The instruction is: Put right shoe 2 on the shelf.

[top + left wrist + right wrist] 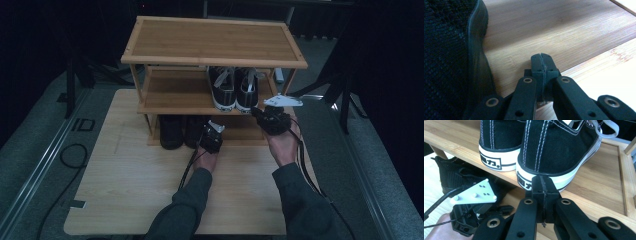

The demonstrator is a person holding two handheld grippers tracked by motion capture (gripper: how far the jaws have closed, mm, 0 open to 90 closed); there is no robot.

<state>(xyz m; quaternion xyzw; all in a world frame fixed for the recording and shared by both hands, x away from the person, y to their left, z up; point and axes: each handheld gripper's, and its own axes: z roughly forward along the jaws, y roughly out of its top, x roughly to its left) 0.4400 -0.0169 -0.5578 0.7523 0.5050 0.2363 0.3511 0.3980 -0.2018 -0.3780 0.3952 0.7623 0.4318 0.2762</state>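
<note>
1. The pair of black-and-white sneakers (234, 90) stands on the middle shelf (170, 92) of the bamboo shoe rack (215, 42), heels outward; the black knit shoes (172, 131) sit on the bottom shelf.
2. Both pairs look stowed, so little seems left (perhaps only straightening).
3. The left hand-held gripper (541, 65) is clenched on nothing, just beside the knit shoe; the right hand-held gripper (542, 187) is likewise clenched and empty, at a sneaker heel.
4. The rack rests on a pale wooden surface (125, 180) over grey flooring (30, 150); the room behind is dark.
</note>
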